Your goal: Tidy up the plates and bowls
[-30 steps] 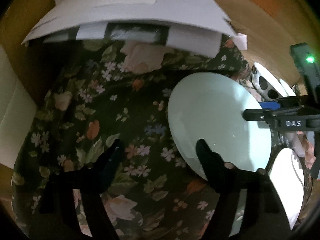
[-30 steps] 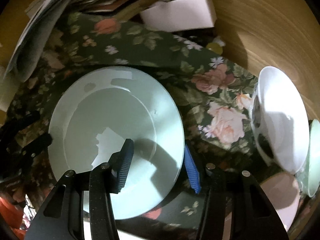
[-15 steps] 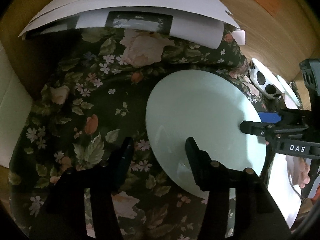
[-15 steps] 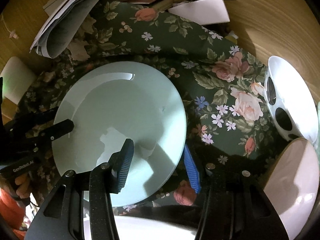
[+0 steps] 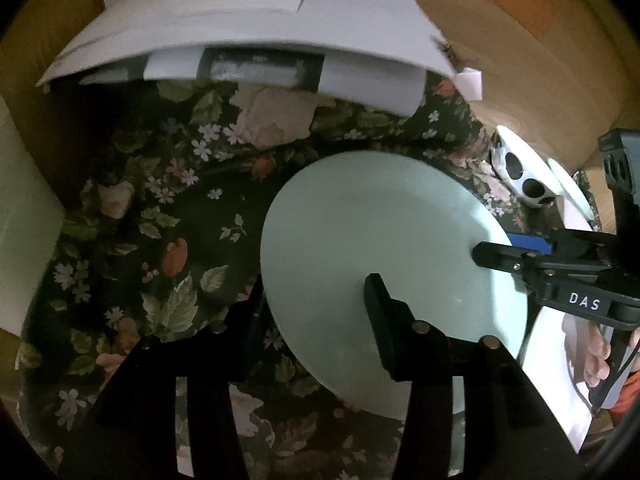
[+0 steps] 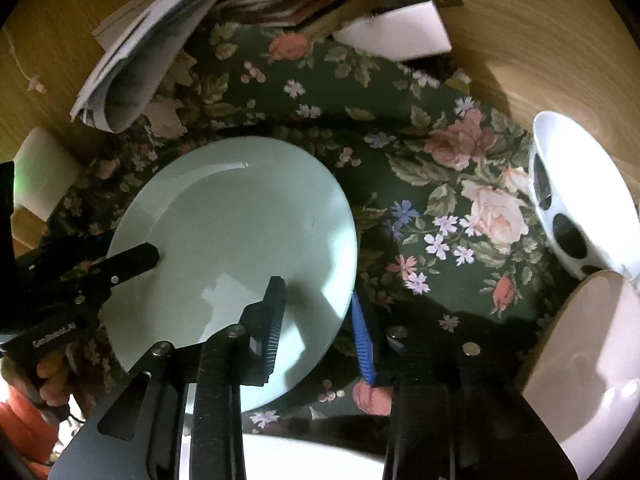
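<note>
At 6 o'clock in the left wrist view, the left gripper [image 5: 316, 312] straddles the near rim of the pale green plate [image 5: 372, 248], one finger above and one beneath, without visibly clamping it; half a second ago both fingers were clear of that rim. The right gripper [image 5: 500, 248] enters from 3 o'clock on the opposite rim. The plate lies on the floral cloth [image 5: 160, 200].

In the right wrist view, the right gripper [image 6: 316, 316] spans the plate's [image 6: 232, 224] 5 o'clock edge, jaws spread wide. The left gripper [image 6: 132, 260], at 9 o'clock, now reaches further over the plate. The spotted bowl [image 6: 576, 200] sits at 3 o'clock.
</note>
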The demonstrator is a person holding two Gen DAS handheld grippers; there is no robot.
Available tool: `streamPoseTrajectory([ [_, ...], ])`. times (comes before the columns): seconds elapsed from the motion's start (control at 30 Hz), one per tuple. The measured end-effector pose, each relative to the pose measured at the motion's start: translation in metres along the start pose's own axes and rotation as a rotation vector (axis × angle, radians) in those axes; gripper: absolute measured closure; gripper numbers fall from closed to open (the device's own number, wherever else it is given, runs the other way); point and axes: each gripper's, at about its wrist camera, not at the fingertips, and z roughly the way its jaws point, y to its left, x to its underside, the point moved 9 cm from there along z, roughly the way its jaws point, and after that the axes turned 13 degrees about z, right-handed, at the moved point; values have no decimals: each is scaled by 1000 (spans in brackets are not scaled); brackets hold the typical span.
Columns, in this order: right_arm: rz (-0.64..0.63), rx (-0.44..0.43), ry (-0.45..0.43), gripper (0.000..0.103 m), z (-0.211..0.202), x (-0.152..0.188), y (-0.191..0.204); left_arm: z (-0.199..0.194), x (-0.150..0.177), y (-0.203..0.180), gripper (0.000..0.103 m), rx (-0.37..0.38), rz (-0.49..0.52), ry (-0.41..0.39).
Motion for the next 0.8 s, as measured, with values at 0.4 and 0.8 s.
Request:
streamPoseTrajectory([
  [0.4, 4, -51, -69, 74, -40, -4, -3, -39, -6, -9, 56, -24, 25, -84],
  [0.8, 8, -59, -135, 74, -79, 11, -11, -66, -2, -37, 56, -17, 44, -128],
])
